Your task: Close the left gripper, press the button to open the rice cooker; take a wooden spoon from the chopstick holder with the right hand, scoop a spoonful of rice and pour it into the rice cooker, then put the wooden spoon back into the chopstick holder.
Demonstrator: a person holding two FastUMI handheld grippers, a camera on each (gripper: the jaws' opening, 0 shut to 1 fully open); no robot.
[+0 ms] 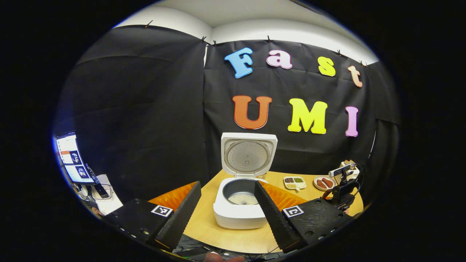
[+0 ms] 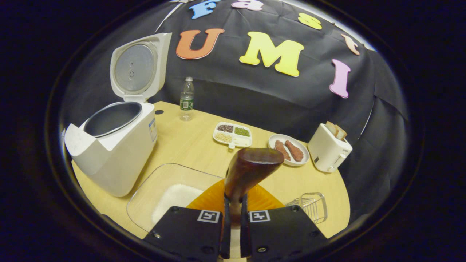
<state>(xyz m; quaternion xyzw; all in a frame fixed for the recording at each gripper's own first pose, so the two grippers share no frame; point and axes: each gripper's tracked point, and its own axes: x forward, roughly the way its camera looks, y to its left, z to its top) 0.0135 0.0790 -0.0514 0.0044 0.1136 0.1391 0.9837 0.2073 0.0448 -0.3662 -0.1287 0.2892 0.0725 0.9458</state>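
Your right gripper clamps the wooden spoon above the rice container — tilt early and grains spill on the desk. Left gripper gapes empty before the open rice cooker.

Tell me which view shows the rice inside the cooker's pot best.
The left gripper view: it looks down past the raised lid into the rice cooker, where a pale patch of rice lies on the pot's bottom. The right gripper view sees the rice cooker from the side; the pot's near rim hides its bottom.
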